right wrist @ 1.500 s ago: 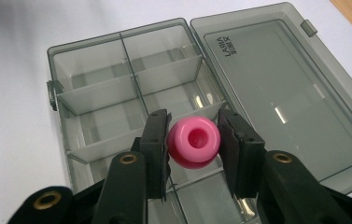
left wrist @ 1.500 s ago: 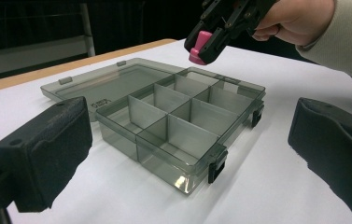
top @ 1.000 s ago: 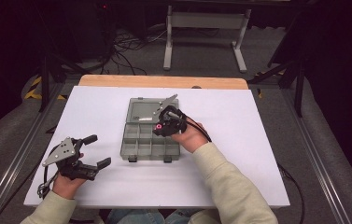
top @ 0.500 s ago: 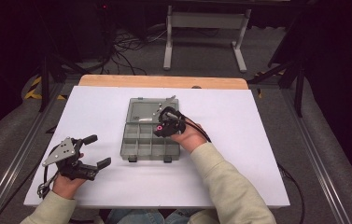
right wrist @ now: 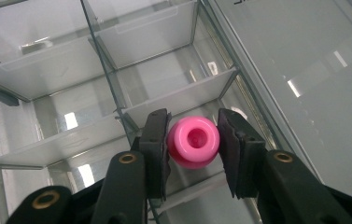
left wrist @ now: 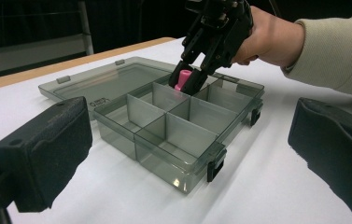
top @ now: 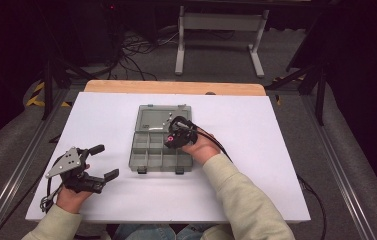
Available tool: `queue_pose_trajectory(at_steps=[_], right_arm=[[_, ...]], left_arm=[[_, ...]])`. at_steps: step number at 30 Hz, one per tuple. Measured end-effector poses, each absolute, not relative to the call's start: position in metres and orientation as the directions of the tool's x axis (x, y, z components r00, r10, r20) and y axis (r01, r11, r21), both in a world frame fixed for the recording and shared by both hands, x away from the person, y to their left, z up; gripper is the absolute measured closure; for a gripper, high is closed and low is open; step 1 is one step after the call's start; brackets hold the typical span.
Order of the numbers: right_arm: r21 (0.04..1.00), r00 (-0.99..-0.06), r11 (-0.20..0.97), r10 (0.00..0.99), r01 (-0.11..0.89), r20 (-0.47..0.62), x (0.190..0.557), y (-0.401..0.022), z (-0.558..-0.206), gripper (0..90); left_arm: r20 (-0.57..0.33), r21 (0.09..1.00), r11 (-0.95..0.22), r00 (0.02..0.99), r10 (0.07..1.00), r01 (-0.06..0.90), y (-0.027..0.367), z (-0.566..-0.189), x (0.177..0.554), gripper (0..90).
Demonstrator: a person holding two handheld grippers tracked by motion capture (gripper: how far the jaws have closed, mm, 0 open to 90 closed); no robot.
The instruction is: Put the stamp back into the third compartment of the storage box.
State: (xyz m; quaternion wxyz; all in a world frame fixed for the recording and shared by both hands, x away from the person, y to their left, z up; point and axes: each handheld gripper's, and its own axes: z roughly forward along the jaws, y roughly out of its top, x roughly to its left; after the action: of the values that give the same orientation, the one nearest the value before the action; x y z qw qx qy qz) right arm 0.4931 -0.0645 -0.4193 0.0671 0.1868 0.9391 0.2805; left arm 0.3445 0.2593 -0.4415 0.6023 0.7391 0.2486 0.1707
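Note:
A clear grey compartment box lies open mid-table, its lid flat behind it. My right gripper points down into the box, shut on a small pink spool-like piece. In the right gripper view the pads squeeze the pink piece from both sides, just above a compartment in the row beside the lid. The left gripper view shows that pink piece low between the dividers. My left gripper rests at the table's front left, open and holding nothing.
The white table top has free room on both sides of the box. Its wooden back edge runs behind the lid. Beyond it, cables and a metal stand sit on the dark floor.
My right gripper, with the pink piece, has shifted slightly toward the near side of the box. The left gripper has stayed put.

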Motion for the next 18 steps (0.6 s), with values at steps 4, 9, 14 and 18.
queue_pose_trajectory(at_steps=[4, 9, 14, 18], right_arm=[[0.548, -0.923, 0.776, 0.384, 0.311, -0.02, 0.4936, -0.0635, -0.4206, 64.5], [0.546, -0.922, 0.777, 0.386, 0.313, -0.02, 0.4934, -0.0628, -0.4211, 64.4], [0.549, -0.922, 0.776, 0.387, 0.31, -0.027, 0.4933, -0.063, -0.4209, 60.7], [0.559, -0.916, 0.769, 0.399, 0.309, -0.043, 0.4917, -0.0635, -0.4178, 54.1]], left_arm=[[-0.048, 0.975, -0.151, 0.818, 0.573, 0.162, 0.2592, -0.4415, 0.3446, 0.6], [-0.048, 0.975, -0.15, 0.818, 0.573, 0.163, 0.2592, -0.4415, 0.3445, 0.6], [-0.05, 0.975, -0.15, 0.818, 0.572, 0.164, 0.2591, -0.4415, 0.3445, 0.6], [-0.049, 0.975, -0.149, 0.818, 0.573, 0.163, 0.2594, -0.4414, 0.3444, 0.6]])
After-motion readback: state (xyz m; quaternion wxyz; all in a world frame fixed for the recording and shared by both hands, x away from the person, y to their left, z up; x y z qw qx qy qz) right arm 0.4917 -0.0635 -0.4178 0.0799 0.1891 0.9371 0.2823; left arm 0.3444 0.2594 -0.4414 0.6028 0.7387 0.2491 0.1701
